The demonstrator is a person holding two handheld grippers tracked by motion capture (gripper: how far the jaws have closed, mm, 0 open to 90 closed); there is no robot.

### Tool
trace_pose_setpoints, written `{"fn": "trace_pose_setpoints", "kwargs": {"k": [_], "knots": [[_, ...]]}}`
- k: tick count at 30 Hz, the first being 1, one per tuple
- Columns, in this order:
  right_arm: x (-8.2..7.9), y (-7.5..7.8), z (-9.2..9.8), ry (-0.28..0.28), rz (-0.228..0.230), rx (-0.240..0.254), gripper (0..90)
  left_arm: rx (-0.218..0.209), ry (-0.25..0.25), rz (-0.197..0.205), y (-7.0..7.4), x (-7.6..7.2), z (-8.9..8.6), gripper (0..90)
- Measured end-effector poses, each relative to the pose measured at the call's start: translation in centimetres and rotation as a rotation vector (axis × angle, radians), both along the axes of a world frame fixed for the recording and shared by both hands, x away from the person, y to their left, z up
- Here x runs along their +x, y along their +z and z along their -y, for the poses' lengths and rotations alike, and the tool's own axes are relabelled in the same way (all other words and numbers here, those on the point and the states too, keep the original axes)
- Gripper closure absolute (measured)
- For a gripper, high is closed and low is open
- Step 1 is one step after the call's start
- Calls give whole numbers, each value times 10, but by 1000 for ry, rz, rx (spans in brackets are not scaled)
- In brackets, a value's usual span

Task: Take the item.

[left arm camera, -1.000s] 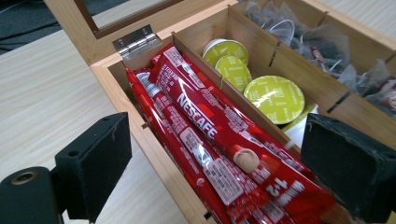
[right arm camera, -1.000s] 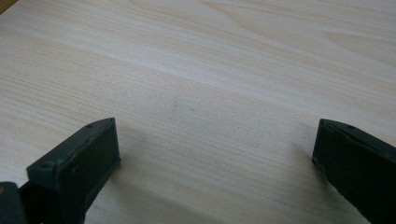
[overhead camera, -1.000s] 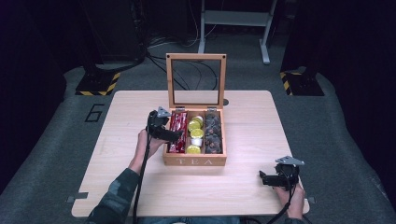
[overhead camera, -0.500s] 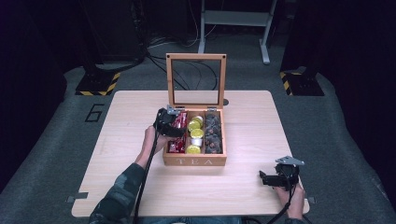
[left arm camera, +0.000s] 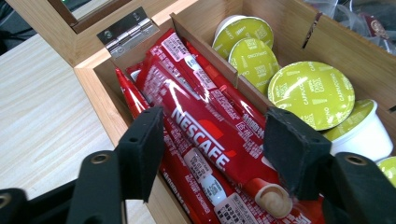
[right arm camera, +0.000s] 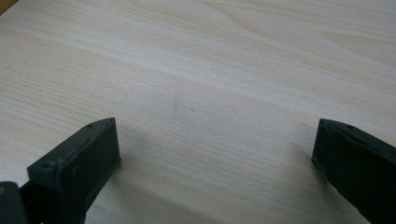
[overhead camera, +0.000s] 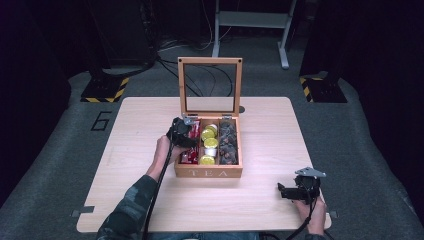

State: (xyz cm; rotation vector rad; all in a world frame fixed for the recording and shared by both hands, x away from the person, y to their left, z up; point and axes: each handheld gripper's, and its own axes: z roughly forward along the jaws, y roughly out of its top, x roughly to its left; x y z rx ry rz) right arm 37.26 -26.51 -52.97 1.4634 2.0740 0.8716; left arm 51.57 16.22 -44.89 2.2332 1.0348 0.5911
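- wooden table (overhead camera: pixel 150 200) — bare light surface beneath the right gripper (right arm camera: pixel 215 172), jaws spread wide, grasping nothing
- wooden tea box (overhead camera: pixel 208 173), lid upright, mid-table
- left gripper (left arm camera: pixel 212 154) over the box's left compartment, jaws apart astride the red nescafe sticks (left arm camera: pixel 201 126)
- green-lidded capsules (left arm camera: pixel 310 93) in the middle compartment

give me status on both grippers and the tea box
Left gripper open, jaws straddling the red Nescafe sticks in the tea box. Right gripper open, over bare table. Lid up, nothing in the way.
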Motion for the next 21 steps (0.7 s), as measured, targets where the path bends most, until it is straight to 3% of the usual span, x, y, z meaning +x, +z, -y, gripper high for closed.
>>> {"fn": "trace_pose_setpoints", "kwargs": {"k": [5,9,18,21], "knots": [[0,0,0,0,0,0,2,1,-5,-9,-1,0,-1,460],[0,0,0,0,0,0,2,-22,-12,-24,-2,1,-1,545],[0,0,0,-1,0,0,3,-42,8,-44,-2,2,-4,570],[0,0,0,-1,0,0,3,-84,30,-70,-1,4,-8,586]]}}
